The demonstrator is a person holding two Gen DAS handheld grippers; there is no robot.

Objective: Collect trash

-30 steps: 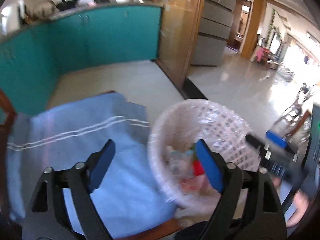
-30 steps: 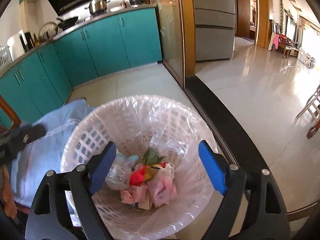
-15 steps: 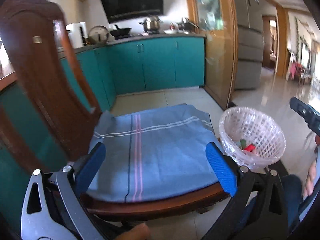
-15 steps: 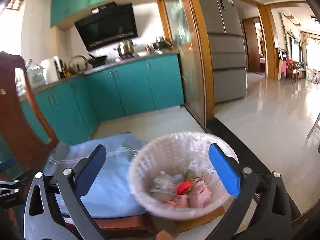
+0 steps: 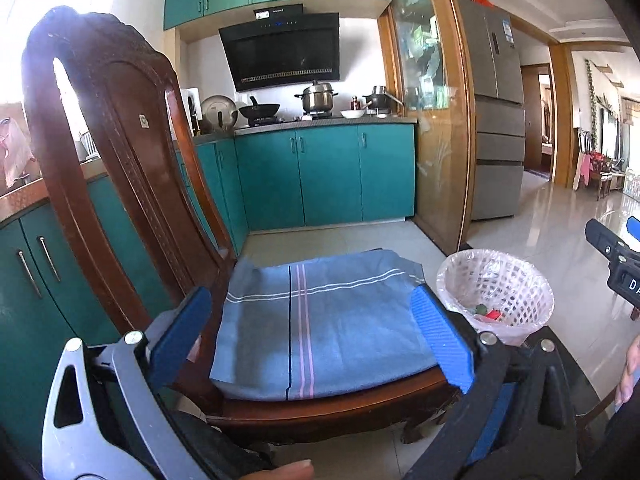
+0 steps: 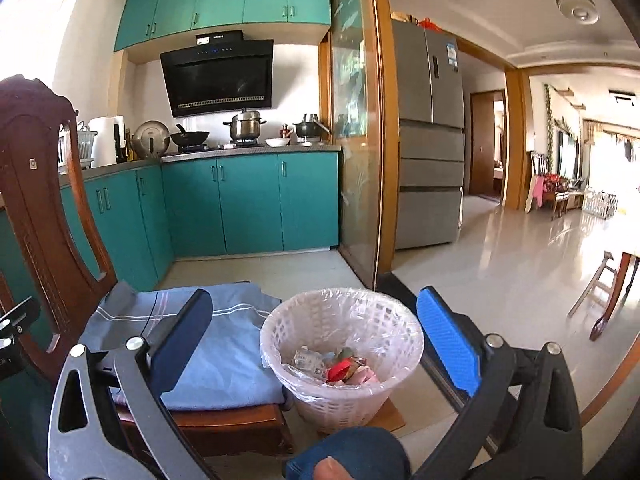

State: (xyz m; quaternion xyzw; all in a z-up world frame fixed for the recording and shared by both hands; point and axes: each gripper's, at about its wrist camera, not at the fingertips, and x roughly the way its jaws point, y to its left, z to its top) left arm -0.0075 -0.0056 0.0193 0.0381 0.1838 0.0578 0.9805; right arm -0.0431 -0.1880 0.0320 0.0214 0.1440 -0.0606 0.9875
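Kitchen: trash (image 6: 340,368) sits in lined basket (image 6: 404,360) beside chair (image 5: 120,168); left gripper (image 5: 312,328), right gripper (image 6: 316,340) both wide open, empty. Task looks near done; no loose litter visible.

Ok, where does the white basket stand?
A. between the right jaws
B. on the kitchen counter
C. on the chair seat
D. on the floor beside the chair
D: the basket stands on the floor beside the chair, with trash inside.

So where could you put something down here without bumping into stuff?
The chair's blue cloth lies bare between the chair back and the bin. The floor toward the fridge is open. The stove counter is crowded.
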